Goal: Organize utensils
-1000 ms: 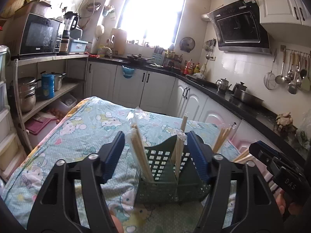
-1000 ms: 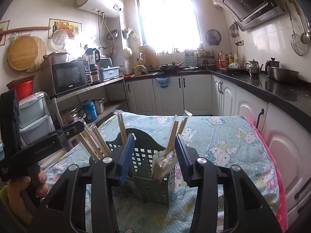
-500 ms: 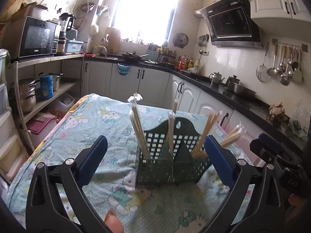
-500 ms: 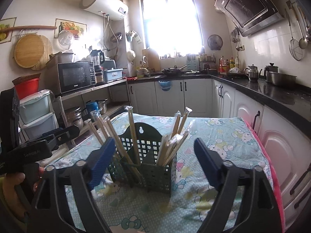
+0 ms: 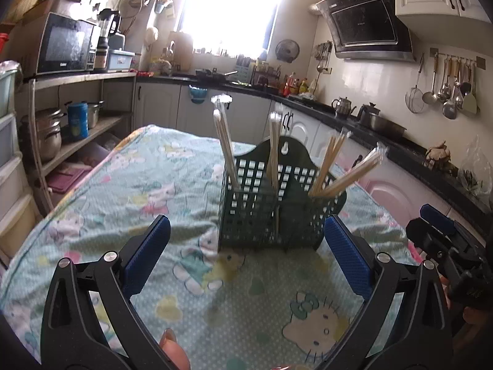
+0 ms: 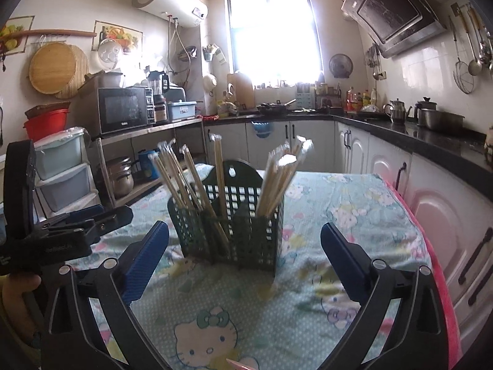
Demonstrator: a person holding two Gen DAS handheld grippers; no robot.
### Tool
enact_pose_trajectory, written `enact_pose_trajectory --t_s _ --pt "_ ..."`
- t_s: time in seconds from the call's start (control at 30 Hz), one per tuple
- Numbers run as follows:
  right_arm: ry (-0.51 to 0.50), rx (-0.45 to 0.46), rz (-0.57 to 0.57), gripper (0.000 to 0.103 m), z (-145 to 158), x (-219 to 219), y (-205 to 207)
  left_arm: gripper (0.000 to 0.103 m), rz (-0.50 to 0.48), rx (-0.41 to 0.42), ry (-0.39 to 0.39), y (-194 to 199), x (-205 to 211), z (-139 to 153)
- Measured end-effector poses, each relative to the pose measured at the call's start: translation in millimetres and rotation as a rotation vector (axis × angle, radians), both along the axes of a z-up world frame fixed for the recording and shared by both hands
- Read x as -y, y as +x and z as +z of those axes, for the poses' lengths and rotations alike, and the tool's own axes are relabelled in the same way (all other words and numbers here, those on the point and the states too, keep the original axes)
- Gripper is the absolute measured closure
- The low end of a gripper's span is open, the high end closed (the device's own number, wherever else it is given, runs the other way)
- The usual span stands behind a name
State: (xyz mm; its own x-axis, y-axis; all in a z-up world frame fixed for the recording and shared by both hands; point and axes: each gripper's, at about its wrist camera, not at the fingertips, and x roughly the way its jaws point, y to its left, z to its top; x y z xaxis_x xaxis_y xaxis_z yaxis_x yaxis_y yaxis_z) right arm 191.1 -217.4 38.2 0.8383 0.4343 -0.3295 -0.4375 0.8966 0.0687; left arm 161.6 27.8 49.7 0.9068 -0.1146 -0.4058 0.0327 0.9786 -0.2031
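Left wrist: thumb (image 5: 174, 350) cut off below.

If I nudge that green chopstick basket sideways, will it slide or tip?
The green basket probably tips before sliding: the tablecloth looks soft and grippy. The tall wrapped chopsticks lean outward, raising its weight. Perforated plastic suggests it is light.

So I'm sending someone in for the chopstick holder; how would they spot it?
Find the table with the cartoon-cat cloth. The chopstick holder stands on it: a dark green perforated plastic basket, the only thing there, with wrapped chopsticks sticking up.
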Motion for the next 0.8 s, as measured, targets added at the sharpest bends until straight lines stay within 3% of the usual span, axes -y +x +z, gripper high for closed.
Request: enact_pose_trajectory --t_s 0.43,0.8 --pt "-0.013 -0.078 -0.021 0.007 -32 1 -20 0.011 0.004 -0.059 0.008 -18 8 -35" --pt "-0.016 0.011 -0.069 0.007 -43 6 -38 0.011 0.014 0.017 0.052 -35 16 -40"
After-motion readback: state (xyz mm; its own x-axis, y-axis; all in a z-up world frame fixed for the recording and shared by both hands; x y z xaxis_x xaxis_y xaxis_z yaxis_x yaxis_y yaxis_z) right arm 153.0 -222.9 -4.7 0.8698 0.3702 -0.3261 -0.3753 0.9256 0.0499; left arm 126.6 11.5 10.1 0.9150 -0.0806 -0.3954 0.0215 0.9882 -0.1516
